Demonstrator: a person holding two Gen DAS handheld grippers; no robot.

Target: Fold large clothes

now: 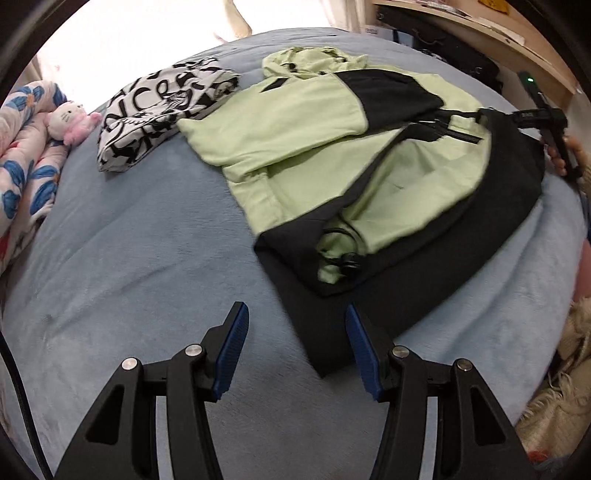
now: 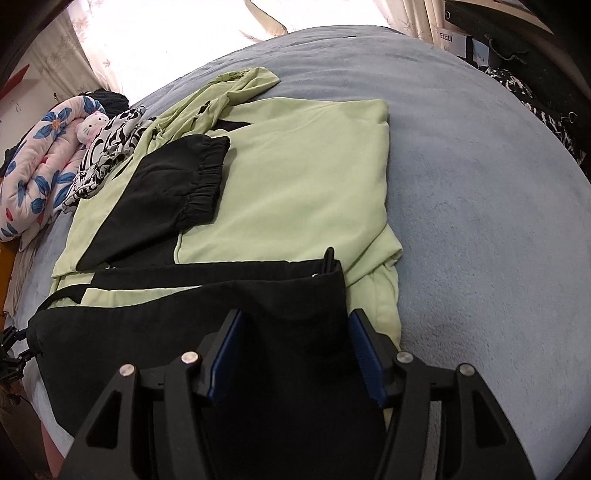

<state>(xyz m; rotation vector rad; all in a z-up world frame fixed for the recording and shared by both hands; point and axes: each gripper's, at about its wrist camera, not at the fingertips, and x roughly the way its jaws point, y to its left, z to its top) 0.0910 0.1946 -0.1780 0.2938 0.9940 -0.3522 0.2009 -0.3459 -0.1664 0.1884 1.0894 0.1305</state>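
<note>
A light green and black jacket [image 1: 332, 155] lies partly folded on a blue-grey bed cover [image 1: 129, 258], its black hem turned up over the green body. My left gripper [image 1: 293, 317] is open and empty, just above the cover near the hem's corner. My right gripper [image 2: 293, 325] is open, with the black hem [image 2: 288, 369] lying between its fingers. In the left wrist view the right gripper [image 1: 550, 125] shows at the jacket's far right edge. A black sleeve cuff [image 2: 184, 192] lies across the green back.
A black-and-white patterned cloth [image 1: 155, 110] lies beside the jacket. A pink plush cat [image 1: 72, 123] and a floral quilt [image 1: 26, 155] lie at the left. A wooden shelf [image 1: 498, 33] runs at the upper right. A furry cream thing [image 1: 561, 387] lies off the bed's right edge.
</note>
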